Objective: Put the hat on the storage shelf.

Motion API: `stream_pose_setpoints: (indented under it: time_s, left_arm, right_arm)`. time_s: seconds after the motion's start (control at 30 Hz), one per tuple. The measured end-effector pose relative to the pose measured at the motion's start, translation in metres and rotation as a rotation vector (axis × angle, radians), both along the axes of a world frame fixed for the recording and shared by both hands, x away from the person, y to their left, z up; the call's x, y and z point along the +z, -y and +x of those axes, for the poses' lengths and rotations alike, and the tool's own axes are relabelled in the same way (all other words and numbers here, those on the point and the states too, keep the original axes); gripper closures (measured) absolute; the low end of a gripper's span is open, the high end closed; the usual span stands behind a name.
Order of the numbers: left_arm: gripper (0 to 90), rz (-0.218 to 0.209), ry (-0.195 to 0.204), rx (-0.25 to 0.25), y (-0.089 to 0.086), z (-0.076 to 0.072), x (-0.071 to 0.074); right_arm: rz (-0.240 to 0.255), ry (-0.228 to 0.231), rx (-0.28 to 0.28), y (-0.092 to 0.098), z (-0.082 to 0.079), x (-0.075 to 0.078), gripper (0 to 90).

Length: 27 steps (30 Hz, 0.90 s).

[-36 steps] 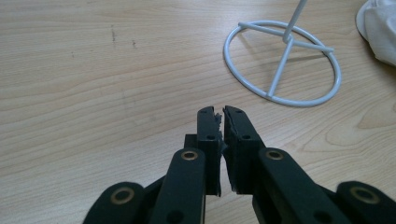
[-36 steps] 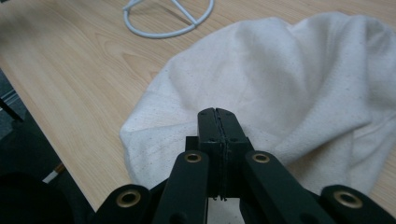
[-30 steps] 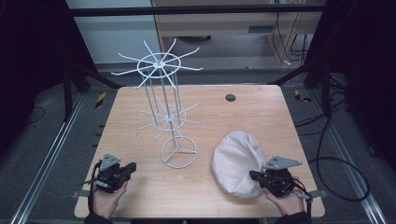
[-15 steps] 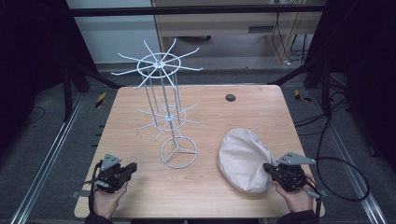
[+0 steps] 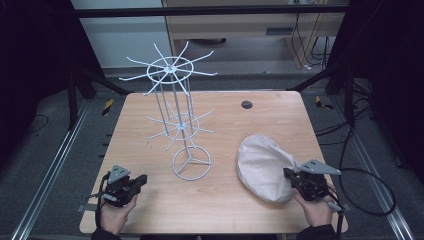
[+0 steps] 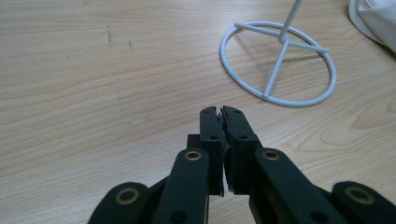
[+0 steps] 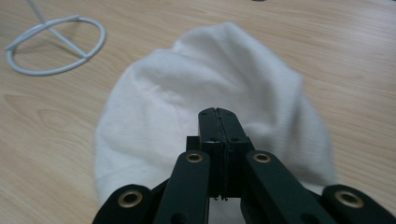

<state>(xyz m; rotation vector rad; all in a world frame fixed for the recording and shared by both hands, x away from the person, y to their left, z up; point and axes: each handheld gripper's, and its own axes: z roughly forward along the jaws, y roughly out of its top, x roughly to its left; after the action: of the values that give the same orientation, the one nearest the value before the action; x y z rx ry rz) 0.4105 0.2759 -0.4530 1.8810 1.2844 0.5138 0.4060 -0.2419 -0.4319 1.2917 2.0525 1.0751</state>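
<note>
A white cloth hat lies on the wooden table at the front right; it also shows in the right gripper view. My right gripper rests at the hat's right edge, jaws shut, with no cloth visible between them. A white wire rack with two tiers of spokes stands mid-table on a ring base. My left gripper sits low at the front left, shut and holding nothing, with the ring base ahead to its right.
A small black grommet sits near the table's far edge. Dark frame posts and cables surround the table. Bare wood lies between the left gripper and the rack's base. The hat's edge shows at the left gripper view's top right corner.
My right gripper has shifted right toward the table's edge, and the hat has slid a little right with it. The left gripper has stayed put.
</note>
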Motion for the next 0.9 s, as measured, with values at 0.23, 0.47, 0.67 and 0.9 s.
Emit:
stream_pose_setpoints:
  time_s: [0.23,0.47,0.67,0.9]
  left_arm:
    - [89.3,-0.004,0.015,-0.056,0.019,-0.004,0.003]
    - [89.9,0.032,0.06,-0.143,0.054,-0.007,0.008]
    - [89.9,0.073,0.067,-0.204,0.09,-0.004,0.005]
    - [89.8,0.066,0.089,-0.236,0.125,0.01,0.004]
  right_arm:
    - [-0.015,-0.042,0.047,-0.027,0.002,-0.012,90.0]
    - [-0.016,-0.081,0.025,-0.028,0.002,-0.023,90.0]
    - [-0.014,-0.1,0.021,-0.024,-0.001,-0.027,90.0]
    - [-0.031,-0.125,0.022,-0.023,-0.004,-0.032,90.0]
